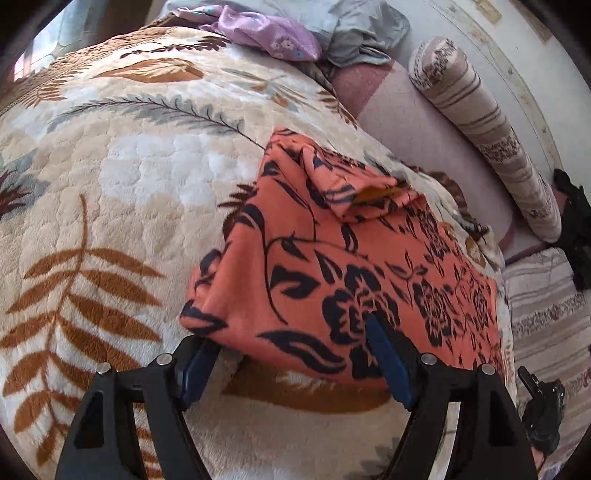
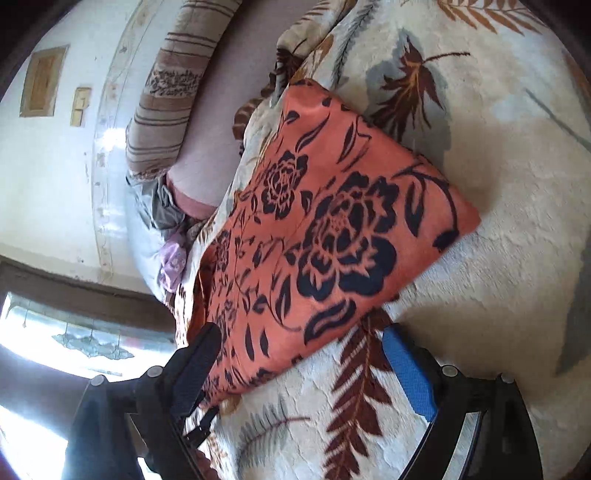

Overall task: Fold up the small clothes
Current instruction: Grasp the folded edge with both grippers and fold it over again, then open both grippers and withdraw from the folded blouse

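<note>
**Both pairs of fingers standing apart over a folded orange garment**

The fingers [image 1: 388, 354] of the left gripper [image 1: 291, 343] are standing wide apart, clamping nothing; one blue pad is lying over the near hem of the garment, the other is sitting just off its corner at about 8 o'clock. The fingers [image 2: 406, 373] of the right gripper [image 2: 299, 350] are likewise spreading wide with nothing pinched between them: the dark finger is overlapping the cloth's near corner at 7 o'clock, while the blue-padded one is hovering over bare blanket at 5 o'clock.

The cream blanket [image 1: 122, 177], printed with brown and grey leaves, is filling most of both views and bearing everything else. The orange garment with black flowers [image 1: 332, 266] is lying on it in a folded, roughly rectangular packet, occupying the centre of each view; in the left wrist view a small flap is standing up near its far end, toward 12 o'clock.

A striped bolster [image 1: 484, 136] is lying along the pale wall at 2 o'clock in the left wrist view, well apart from the garment. A grey cloth [image 1: 354, 29] is bunching at 12 o'clock, and a lilac flowered cloth [image 1: 266, 37] is resting just beside it.
</note>
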A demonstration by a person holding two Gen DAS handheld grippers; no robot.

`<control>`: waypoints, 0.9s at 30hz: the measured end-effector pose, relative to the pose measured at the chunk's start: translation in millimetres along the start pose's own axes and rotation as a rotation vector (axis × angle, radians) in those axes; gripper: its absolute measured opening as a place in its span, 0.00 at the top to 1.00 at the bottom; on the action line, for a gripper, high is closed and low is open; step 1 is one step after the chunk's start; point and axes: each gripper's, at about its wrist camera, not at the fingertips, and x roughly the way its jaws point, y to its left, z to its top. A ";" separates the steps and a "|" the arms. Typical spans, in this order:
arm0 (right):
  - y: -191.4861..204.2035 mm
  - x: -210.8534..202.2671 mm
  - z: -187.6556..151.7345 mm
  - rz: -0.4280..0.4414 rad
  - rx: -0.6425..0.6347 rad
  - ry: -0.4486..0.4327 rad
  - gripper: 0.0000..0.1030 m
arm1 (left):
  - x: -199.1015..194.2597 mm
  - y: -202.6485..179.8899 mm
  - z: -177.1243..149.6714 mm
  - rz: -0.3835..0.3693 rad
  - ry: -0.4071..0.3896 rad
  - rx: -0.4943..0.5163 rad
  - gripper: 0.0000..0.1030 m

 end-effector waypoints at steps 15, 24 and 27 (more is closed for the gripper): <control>74.0 -27.4 27.6 -0.077 -0.063 -0.099 0.88 | -62.2 -41.7 48.4 -0.008 -0.036 -0.003 0.85; 14.4 -83.5 -86.8 -0.188 -0.136 0.064 0.71 | -111.2 53.1 -90.3 0.083 0.046 -0.044 0.55; -35.9 -101.1 -103.9 -0.107 -0.091 0.091 0.43 | -119.2 77.8 -106.2 0.057 0.026 -0.018 0.51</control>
